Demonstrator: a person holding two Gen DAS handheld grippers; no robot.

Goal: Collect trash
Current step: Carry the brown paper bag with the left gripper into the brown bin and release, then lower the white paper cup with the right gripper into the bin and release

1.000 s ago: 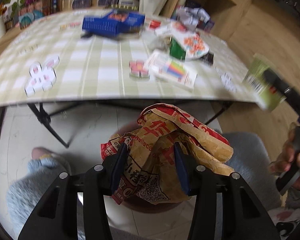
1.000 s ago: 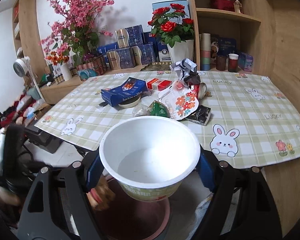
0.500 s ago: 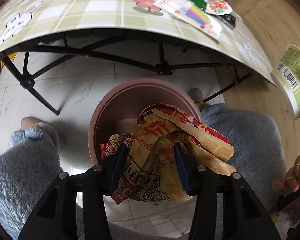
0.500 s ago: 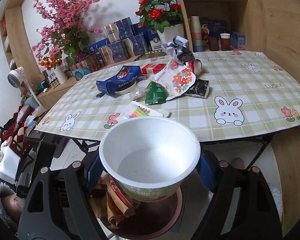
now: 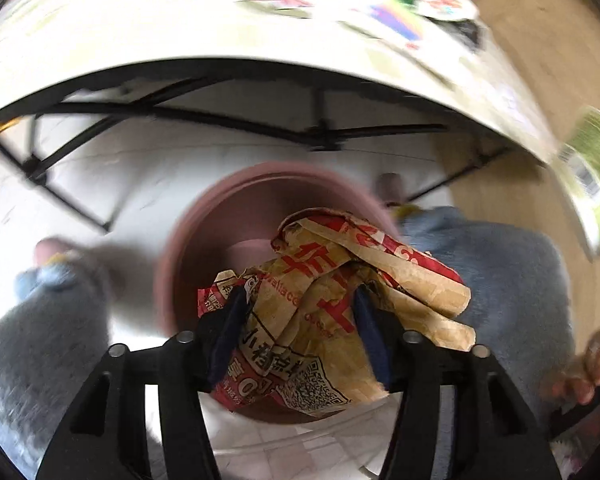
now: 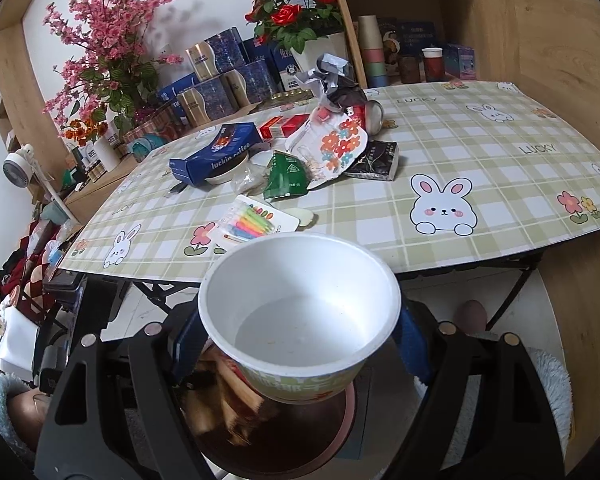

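Table (image 6: 480, 152): checked bunny cloth, litter piled toward its far side; its near edge hangs above the bin.
Bin (image 5: 236, 200): pink, round, on the floor between the person's fleece-clad legs.
Paper bag (image 5: 340, 296): crumpled, red print, over the bin's mouth, between the left jaws.
Left gripper (image 5: 300, 320): pitched steeply down; jaws have just been widening, pads seem off the bag.
Bowl (image 6: 300, 312): empty white noodle bowl, upright, above the bin.
Right gripper (image 6: 296, 336): tilted downward, clamped on the bowl's sides.
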